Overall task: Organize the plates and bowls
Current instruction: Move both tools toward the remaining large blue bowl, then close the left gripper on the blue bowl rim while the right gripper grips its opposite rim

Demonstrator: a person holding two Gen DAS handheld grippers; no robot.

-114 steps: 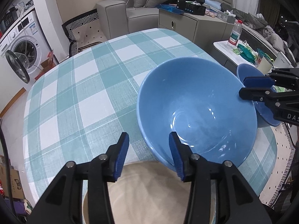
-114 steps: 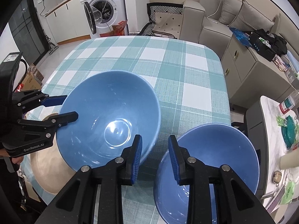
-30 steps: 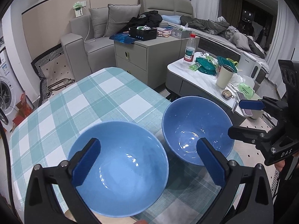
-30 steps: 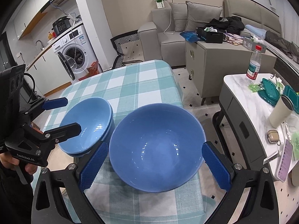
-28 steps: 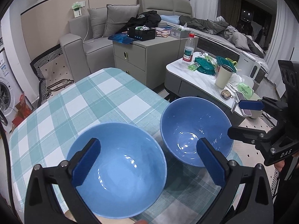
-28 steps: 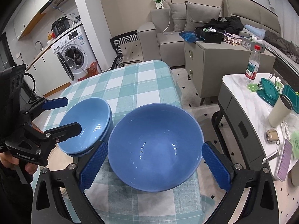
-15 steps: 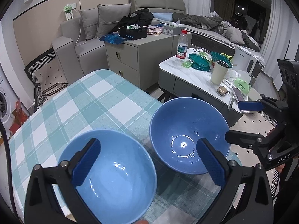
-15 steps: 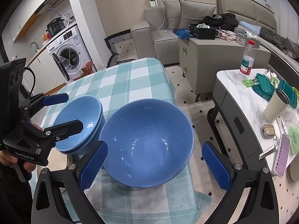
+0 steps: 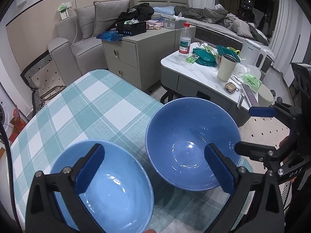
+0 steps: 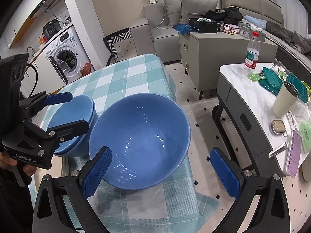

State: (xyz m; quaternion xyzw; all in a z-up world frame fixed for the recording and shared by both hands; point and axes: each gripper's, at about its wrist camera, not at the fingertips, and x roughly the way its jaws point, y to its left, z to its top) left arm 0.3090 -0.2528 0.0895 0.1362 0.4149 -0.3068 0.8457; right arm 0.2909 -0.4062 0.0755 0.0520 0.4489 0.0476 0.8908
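Observation:
Two blue bowls stand side by side on the teal checked tablecloth (image 9: 87, 106). The paler bowl (image 9: 101, 190) is nearest my left gripper (image 9: 155, 168), which hovers open and holds nothing. The darker, larger bowl (image 9: 191, 141) sits by the table's corner. In the right wrist view this large bowl (image 10: 140, 141) lies just ahead of my right gripper (image 10: 161, 172), open wide and empty. The paler bowl (image 10: 73, 120) is to its left, with the left gripper (image 10: 66, 112) over it. The right gripper (image 9: 250, 132) shows at the right edge of the left wrist view.
A beige plate rim (image 10: 63, 165) peeks out under the paler bowl. Right of the table stands a marble side table (image 10: 252, 89) with a bottle, cup, teal lids and phone. A grey cabinet (image 9: 136, 54), a sofa and a washing machine (image 10: 64, 62) lie beyond.
Both grippers, narrow at the bowl rims 3.8 s ago, now stand wide open and drawn back. Over the last second both have kept moving slightly, and the bowls stay put.

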